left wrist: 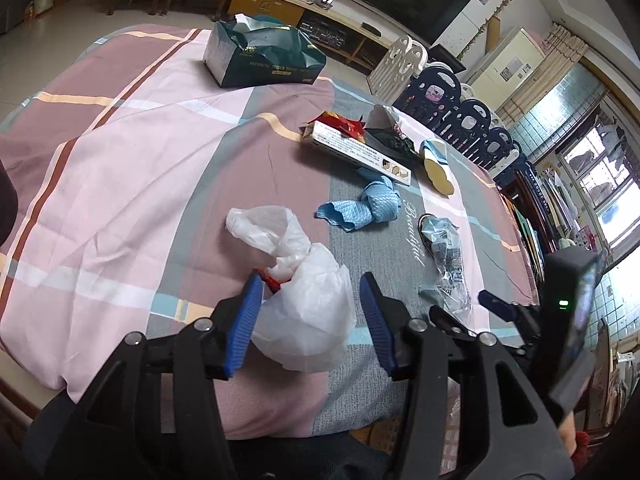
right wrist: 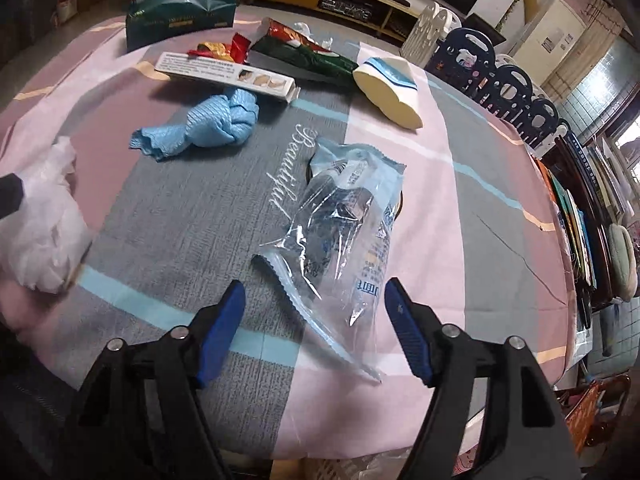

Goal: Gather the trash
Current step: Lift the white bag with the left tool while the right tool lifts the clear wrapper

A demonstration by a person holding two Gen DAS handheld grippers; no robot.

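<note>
Both our tongs apart, gripping nothing: left gripper point(left wrist: 310, 304) straddles white bag point(left wrist: 304, 300) at bottom center, right gripper point(right wrist: 314, 312) over clear wrapper point(right wrist: 344, 232). Nothing collected yet. Blue cloth point(right wrist: 212, 126), box point(right wrist: 228, 74), snack packets point(right wrist: 296, 50) wait upper center.

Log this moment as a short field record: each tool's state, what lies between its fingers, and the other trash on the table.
left tool: open, fingers either side of the white plastic bag
right tool: open, over the clear wrapper
other trash: blue cloth, long white box, red wrapper, green snack bag
also there: tissue box
surface: checked tablecloth
</note>
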